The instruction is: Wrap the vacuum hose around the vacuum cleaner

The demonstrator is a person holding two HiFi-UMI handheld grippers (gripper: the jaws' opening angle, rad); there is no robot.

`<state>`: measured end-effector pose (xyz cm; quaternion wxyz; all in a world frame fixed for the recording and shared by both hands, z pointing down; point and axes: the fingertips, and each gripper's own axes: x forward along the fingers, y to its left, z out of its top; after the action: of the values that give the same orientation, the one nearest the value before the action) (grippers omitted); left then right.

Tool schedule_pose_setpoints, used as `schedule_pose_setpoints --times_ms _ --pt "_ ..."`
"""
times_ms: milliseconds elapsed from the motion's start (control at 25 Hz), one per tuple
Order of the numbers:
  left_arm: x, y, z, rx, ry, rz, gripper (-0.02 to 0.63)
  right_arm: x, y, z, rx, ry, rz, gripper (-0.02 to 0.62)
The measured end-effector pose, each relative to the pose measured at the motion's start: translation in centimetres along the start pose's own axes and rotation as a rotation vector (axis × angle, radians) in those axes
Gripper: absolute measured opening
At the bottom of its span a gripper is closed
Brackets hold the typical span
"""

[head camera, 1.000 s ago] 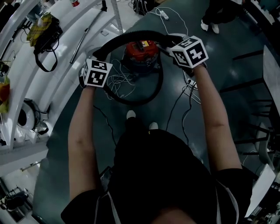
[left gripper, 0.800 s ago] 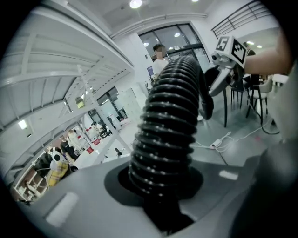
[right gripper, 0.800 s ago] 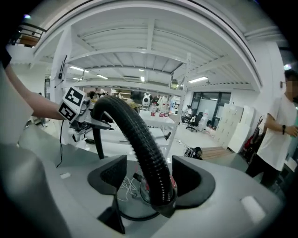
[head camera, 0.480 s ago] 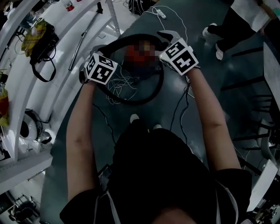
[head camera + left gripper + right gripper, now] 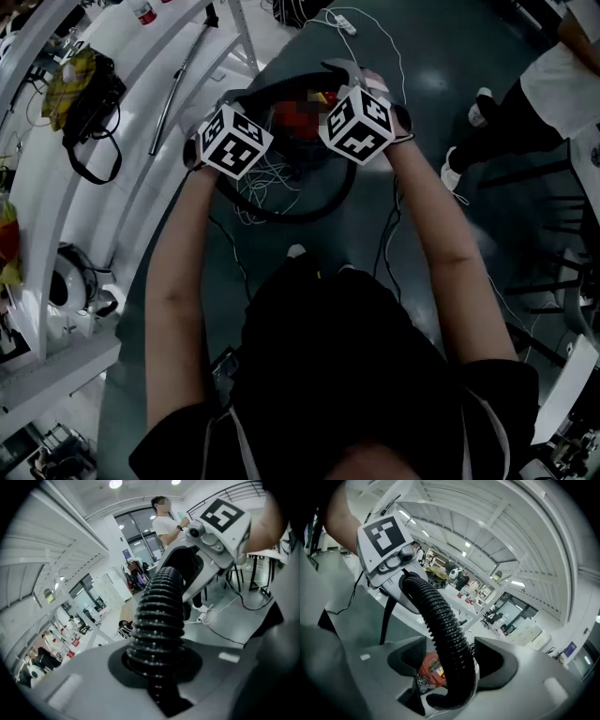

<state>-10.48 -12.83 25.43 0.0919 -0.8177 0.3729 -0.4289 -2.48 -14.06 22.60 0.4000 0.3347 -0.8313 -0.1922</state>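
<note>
the ribbed vacuum hose (image 5: pixel 159 616) is pinched by the left gripper (image 5: pixel 157 667), whose jaws have just been closing. the jaws of the right gripper (image 5: pixel 451 665), just opened wider, are spread around the hose, above the red vacuum cleaner (image 5: pixel 430 670).

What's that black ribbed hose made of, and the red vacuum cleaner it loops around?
Vacuum hose: looks like flexible black plastic or rubber with a semi-matte finish. It has close ribs with small glints and bends in a smooth curve.
Vacuum cleaner: the red shell is probably moulded plastic, though painted metal cannot be ruled out. Only a small part of it shows.
</note>
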Motion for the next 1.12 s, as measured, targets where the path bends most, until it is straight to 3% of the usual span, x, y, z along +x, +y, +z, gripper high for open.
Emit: schedule_pose_setpoints --times_ms 200,320,440,520,640,720,880,1120 --pt "0.4 -0.6 0.7 0.08 -0.033 -0.064 0.067 1.7 0.6 1.3 -0.061 0.002 -0.022 0.305" --pt "0.9 -0.8 1.0 0.098 -0.054 -0.104 0.069 2.5 0.6 1.9 -0.053 0.002 -0.033 0.25" --pt "1.3 -0.8 0.4 0.095 -0.061 -0.141 0.069 2.9 1.0 2.0 -0.079 0.015 -0.043 0.237" --pt "1.4 -0.7 0.2 0.089 -0.074 -0.15 0.069 3.1 1.5 2.0 -0.094 0.031 -0.044 0.162" --pt "1.8 -0.6 0.6 0.087 -0.117 -0.135 0.078 3.2 1.7 1.4 -0.073 0.077 -0.024 0.129" --pt "2.1 -0.7 1.0 0.045 -0.153 -0.133 0.105 3.3 1.8 0.6 -0.054 0.106 0.0 0.122" --pt "2.4 -0.3 1.6 -0.088 -0.195 -0.157 0.223 3.6 1.5 -0.8 0.012 0.116 0.038 0.116" --pt "2.9 1.5 -0.1 -0.177 -0.18 -0.107 0.247 3.7 -0.7 -2.5 0.119 0.112 0.061 0.11"
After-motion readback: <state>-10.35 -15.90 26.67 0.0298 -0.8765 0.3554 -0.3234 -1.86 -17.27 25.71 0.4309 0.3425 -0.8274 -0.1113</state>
